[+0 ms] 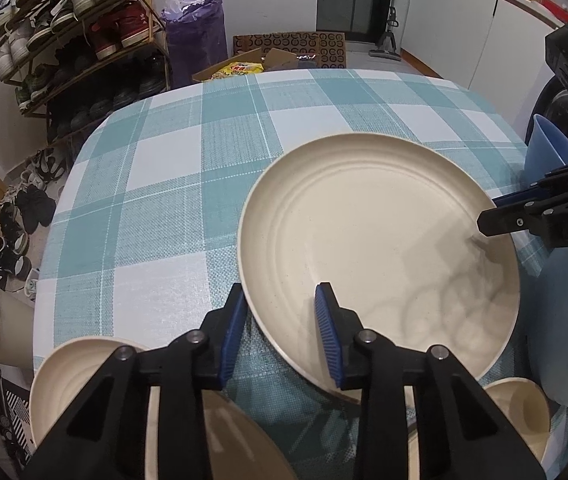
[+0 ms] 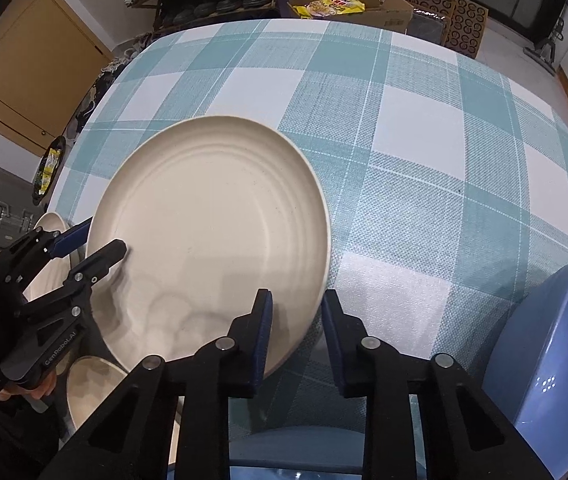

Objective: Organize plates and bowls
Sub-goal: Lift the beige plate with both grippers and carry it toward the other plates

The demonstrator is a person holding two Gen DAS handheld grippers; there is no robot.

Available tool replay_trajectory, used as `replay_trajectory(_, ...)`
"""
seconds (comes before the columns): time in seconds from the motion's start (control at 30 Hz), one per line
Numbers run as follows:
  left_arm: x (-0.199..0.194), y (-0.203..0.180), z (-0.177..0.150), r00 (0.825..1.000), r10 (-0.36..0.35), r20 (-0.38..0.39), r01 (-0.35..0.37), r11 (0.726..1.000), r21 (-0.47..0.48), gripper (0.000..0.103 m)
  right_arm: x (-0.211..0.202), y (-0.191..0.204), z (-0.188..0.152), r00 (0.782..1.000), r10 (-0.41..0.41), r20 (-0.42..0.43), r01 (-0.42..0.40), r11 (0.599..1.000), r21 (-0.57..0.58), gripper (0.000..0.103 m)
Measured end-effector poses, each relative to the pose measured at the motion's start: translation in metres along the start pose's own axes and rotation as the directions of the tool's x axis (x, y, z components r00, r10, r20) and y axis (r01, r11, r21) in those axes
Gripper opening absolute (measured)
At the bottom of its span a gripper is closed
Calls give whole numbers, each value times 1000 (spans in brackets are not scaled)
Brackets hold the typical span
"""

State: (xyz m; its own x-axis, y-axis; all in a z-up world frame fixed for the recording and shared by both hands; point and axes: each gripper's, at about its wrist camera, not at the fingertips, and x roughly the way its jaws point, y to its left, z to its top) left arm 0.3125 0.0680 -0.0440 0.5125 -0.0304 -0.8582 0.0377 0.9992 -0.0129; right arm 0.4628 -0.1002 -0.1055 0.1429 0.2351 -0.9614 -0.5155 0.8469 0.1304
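Note:
A large cream plate [image 1: 380, 248] [image 2: 212, 232] lies on the checked tablecloth [image 1: 172, 184] [image 2: 424, 140]. My left gripper [image 1: 284, 332] is open, its fingers straddling the plate's near-left rim; it also shows in the right wrist view [image 2: 96, 242]. My right gripper [image 2: 296, 340] is open, straddling the plate's opposite rim; it shows in the left wrist view [image 1: 488, 216]. Neither gripper presses on the plate. Cream bowls [image 1: 72, 384] [image 1: 524, 412] sit near the front edge. A blue bowl [image 1: 552, 148] [image 2: 556, 360] stands at the right.
A shoe rack [image 1: 72, 36] and a purple bag [image 1: 196, 36] stand beyond the table. A cardboard box with snacks [image 2: 348, 4] lies on the floor. White cabinets [image 1: 464, 28] are at the back right. A wooden door [image 2: 32, 64] is at the left.

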Motion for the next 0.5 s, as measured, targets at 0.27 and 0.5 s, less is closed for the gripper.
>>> replay_trajectory(0.27,-11,-2,3,999,1,37,-2,1000,5,34,-14,-1,-1,999,-15,45,15,1000,-5,21)
replay_trajectory(0.5,-23,-1,5,997,7,71,-6,1000,-3,34,-25,1,-5,996,-30,82,32,999,-19,20)
